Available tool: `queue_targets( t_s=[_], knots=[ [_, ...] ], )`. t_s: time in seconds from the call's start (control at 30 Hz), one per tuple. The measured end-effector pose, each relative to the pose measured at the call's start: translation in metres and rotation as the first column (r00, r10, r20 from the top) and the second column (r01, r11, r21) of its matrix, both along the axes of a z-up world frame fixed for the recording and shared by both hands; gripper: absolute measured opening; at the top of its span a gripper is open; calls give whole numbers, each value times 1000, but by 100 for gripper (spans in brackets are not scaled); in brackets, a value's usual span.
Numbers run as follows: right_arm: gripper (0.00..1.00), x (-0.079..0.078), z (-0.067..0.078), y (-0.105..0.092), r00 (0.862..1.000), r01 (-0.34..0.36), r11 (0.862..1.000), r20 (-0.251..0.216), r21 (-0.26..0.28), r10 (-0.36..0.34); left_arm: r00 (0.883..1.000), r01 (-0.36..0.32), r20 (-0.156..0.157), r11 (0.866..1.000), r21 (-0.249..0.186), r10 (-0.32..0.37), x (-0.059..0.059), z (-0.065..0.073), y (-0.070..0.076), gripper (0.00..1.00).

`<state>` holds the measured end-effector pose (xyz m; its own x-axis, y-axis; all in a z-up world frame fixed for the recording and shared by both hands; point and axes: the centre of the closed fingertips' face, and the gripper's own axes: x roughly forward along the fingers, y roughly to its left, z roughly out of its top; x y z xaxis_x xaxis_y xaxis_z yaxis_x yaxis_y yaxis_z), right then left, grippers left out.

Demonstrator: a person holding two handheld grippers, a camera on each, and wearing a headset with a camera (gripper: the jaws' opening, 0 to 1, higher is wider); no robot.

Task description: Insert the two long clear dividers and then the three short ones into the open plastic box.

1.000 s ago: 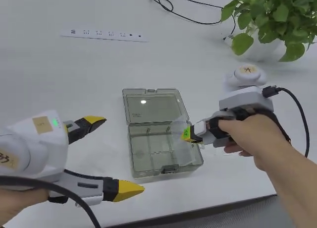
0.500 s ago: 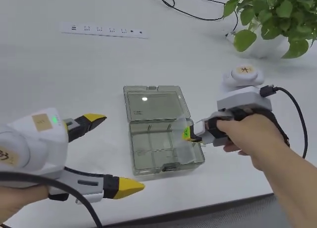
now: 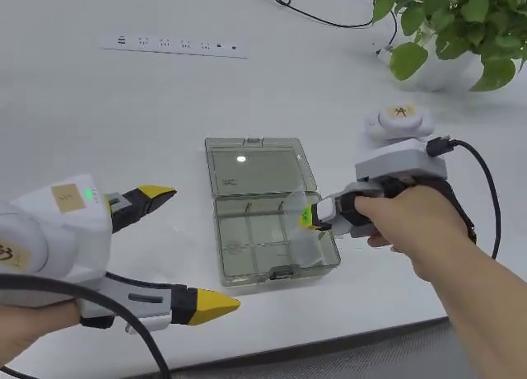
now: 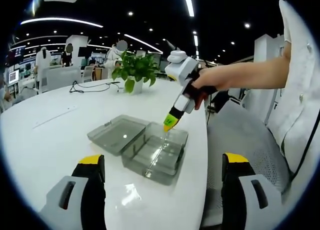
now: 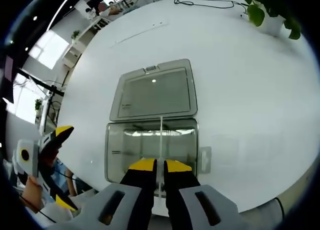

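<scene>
Above the tray of the open plastic box (image 3: 221,255), your right gripper (image 3: 310,219) is clamped on a clear divider (image 5: 161,135), held on its edge. If you lower it tilted, I think it can miss its slots and jam or bend. Your right hand (image 3: 416,222) reaches in from the right, jaws pointing left and down. Your left gripper (image 3: 189,249) hovers apart from the box, jaws wide, holding nothing.

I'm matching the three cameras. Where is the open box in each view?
Head view: box, centre.
Left gripper view: box, centre, below the right gripper.
Right gripper view: box, centre, above the jaws pinching a divider.
Shared landmark: plant, top right in the head and right gripper views, top centre in the left gripper view.
</scene>
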<state>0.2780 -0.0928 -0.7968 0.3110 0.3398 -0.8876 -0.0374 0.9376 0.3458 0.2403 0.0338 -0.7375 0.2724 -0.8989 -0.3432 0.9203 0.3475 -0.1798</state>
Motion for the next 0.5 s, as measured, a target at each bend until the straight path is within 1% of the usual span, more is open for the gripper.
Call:
queue_targets(
  t_s=[0.1,0.2,0.33,0.5],
  knots=[
    [7,0,-3,1,1000,-11,1000,11,0,11,1000,-1,-1,1000,2,1,0,-1,0,100],
    [8,2,-9,3,1000,-26,1000,17,-3,26,1000,-3,-2,1000,2,3,0,-1,0,100],
    [9,2,-18,6,999,-50,999,16,-10,50,1000,-4,-4,1000,9,4,0,-3,1,100],
    [10,3,-23,8,998,-61,998,14,-8,61,1000,-14,-3,1000,8,14,3,-2,4,100]
  ],
)
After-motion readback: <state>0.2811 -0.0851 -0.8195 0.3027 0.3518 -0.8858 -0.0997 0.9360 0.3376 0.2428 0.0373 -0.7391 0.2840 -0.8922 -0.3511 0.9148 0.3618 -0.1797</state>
